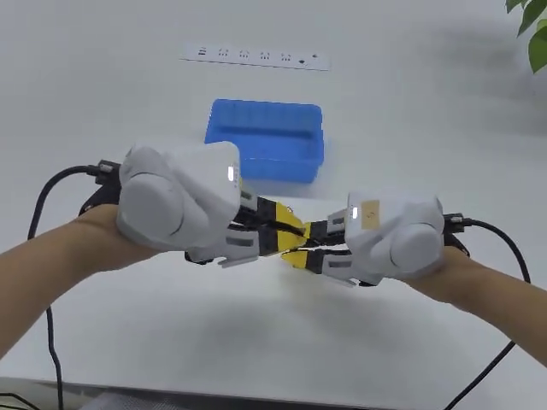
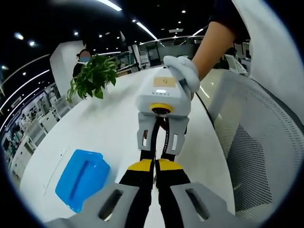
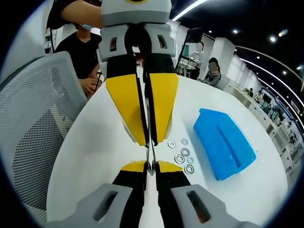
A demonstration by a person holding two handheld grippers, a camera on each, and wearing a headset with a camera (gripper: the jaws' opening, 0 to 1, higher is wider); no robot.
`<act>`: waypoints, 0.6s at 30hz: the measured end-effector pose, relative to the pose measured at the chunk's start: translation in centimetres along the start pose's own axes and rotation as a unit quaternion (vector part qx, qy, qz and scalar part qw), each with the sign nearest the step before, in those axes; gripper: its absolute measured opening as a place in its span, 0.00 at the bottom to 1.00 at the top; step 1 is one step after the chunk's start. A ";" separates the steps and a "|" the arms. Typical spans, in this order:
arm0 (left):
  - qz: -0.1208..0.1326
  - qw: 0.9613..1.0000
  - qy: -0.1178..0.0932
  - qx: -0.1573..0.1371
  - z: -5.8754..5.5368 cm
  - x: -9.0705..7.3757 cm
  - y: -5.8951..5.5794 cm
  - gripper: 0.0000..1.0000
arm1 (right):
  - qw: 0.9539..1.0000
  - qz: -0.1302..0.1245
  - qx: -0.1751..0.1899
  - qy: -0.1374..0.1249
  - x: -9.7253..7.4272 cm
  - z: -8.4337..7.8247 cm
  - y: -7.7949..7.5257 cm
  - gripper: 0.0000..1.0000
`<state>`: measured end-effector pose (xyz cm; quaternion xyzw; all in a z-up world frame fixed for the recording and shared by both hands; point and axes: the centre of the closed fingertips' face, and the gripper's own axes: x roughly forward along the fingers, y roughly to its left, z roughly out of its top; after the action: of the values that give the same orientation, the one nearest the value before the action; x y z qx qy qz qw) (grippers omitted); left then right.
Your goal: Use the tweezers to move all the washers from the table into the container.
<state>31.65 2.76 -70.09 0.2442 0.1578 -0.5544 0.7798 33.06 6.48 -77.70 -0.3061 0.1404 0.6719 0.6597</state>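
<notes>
My two grippers meet tip to tip above the white table (image 1: 256,325). The left gripper (image 1: 299,232) comes from the left and the right gripper (image 1: 292,256) from the right. In the right gripper view, thin metal tweezers (image 3: 149,154) run from the left gripper's (image 3: 148,141) shut yellow jaws down into my right gripper's (image 3: 150,167) shut jaws. Several washers (image 3: 179,158) lie on the table just right of the tips, beside the blue container (image 3: 223,142). The container (image 1: 265,137) sits behind the grippers. In the left gripper view it (image 2: 80,178) lies lower left of that gripper (image 2: 154,165).
A white power strip (image 1: 255,57) lies at the table's far edge, and plant leaves (image 1: 534,34) hang at the top right. Cables trail from both grippers. A grey mesh chair (image 3: 33,118) stands beside the table, with people seated behind it.
</notes>
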 end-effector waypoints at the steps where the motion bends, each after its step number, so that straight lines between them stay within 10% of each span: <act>1: 0.001 1.000 -0.003 -0.005 0.0 -0.1 0.0 0.05 | 1.000 0.001 0.001 -0.002 0.0 0.2 0.0 0.08; 18: 0.018 0.998 -0.026 -0.049 -0.4 -3.2 0.3 0.05 | 1.000 0.012 0.004 0.004 1.3 2.3 1.1 0.12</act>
<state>30.85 5.54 -68.71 0.1941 0.1598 -0.5383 0.8044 31.58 8.77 -76.87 -0.3048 0.1496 0.6779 0.6521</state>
